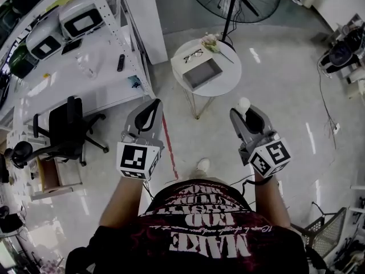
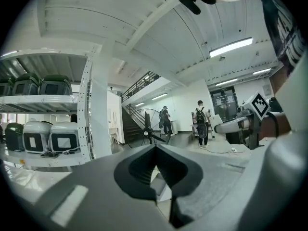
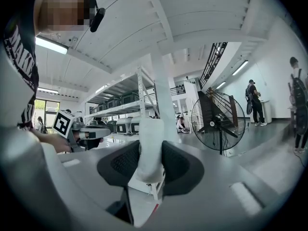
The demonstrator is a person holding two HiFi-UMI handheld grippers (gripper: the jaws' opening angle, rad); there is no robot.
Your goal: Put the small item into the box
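small item (image 3: 148,146) (white, standing upright) is pinched in the right claw (image 1: 248,116). box (image 1: 201,73) lies well ahead and to that claw's left, on a round table (image 1: 230,80), open side up. left claw (image 2: 155,153), pressed together with nothing in it, is about as near.

Bright, even indoor light. A ceiling strip light (image 2: 231,47) glows overhead; the glossy floor (image 1: 285,96) right of the round desk (image 1: 231,73) carries white glare streaks. Both gripper views bow toward black corners; the left hand-held gripper (image 2: 155,150) looks soft up close.
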